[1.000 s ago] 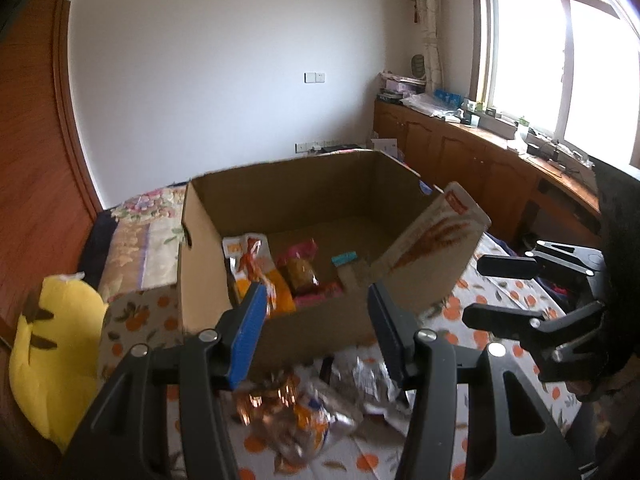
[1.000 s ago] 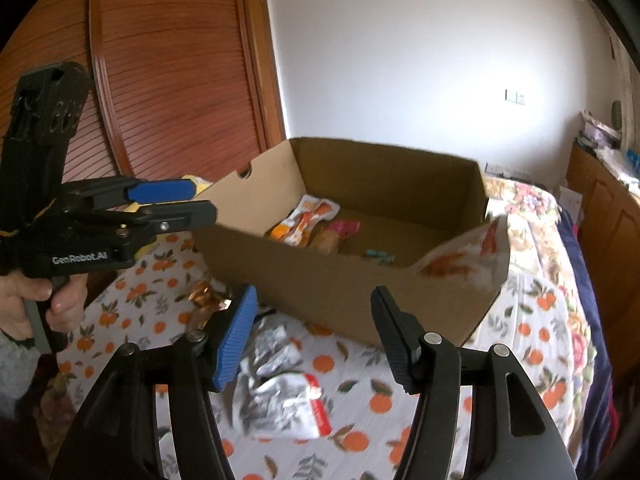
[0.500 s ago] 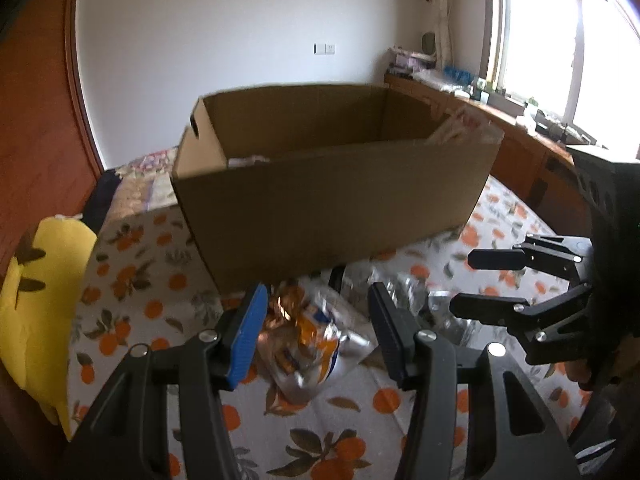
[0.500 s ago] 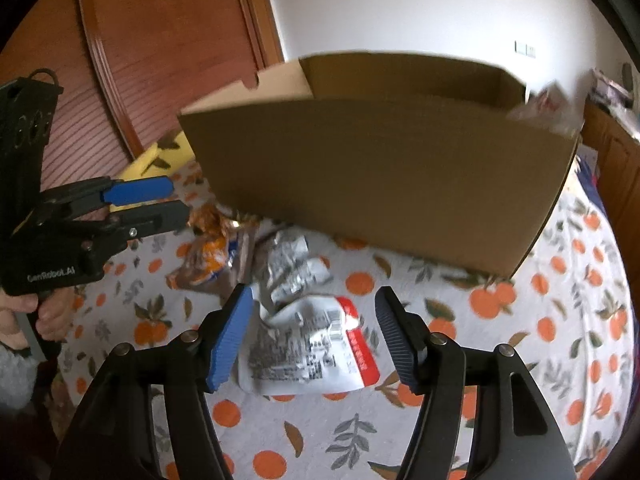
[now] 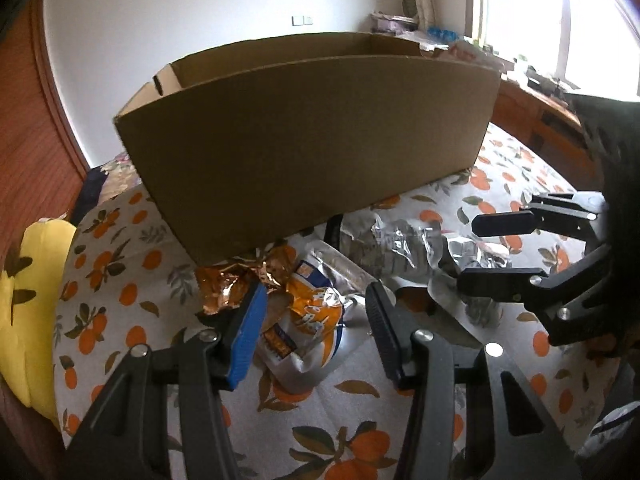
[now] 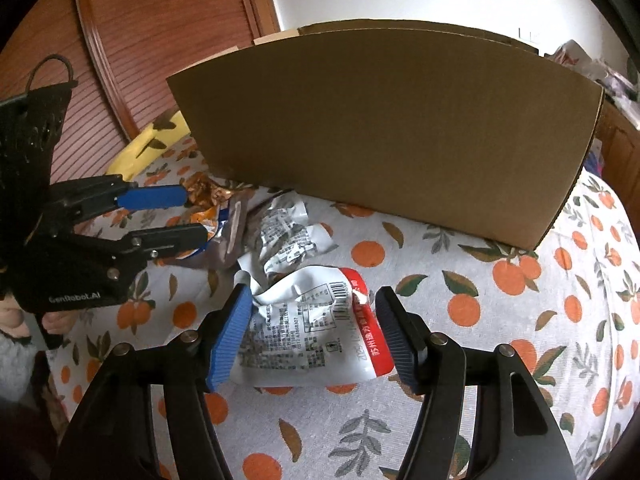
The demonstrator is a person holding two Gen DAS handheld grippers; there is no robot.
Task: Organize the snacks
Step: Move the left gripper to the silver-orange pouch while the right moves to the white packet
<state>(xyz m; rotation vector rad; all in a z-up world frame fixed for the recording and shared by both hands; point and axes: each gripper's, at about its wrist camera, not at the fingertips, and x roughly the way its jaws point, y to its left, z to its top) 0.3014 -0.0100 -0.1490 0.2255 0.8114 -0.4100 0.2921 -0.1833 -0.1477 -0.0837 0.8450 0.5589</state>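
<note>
An open cardboard box point(image 5: 312, 152) point(image 6: 400, 128) stands on the orange-print bedspread point(image 5: 120, 280), its inside hidden. Loose snacks lie in front of it. My left gripper point(image 5: 314, 320) hangs low over an orange and silver snack bag point(image 5: 308, 320). Its jaws are closing with the bag between them, and the right pad is still apart from it. My right gripper point(image 6: 314, 328) is open around a white and red packet point(image 6: 308, 332) lying flat. Crumpled silver packets point(image 5: 400, 240) point(image 6: 288, 232) and a copper foil wrapper point(image 5: 240, 280) lie between the two grippers.
A yellow cushion point(image 5: 24, 300) point(image 6: 148, 144) lies left of the box. A wooden wardrobe door point(image 6: 160, 40) rises behind it. A low wooden cabinet point(image 5: 540, 112) runs under the window on the right. A bag's top point(image 6: 572, 54) pokes over the box's right corner.
Both grippers have sunk from above the box to just over the bedspread. The box's inside has dropped out of sight. A snack packet now lies between each pair of fingers.
</note>
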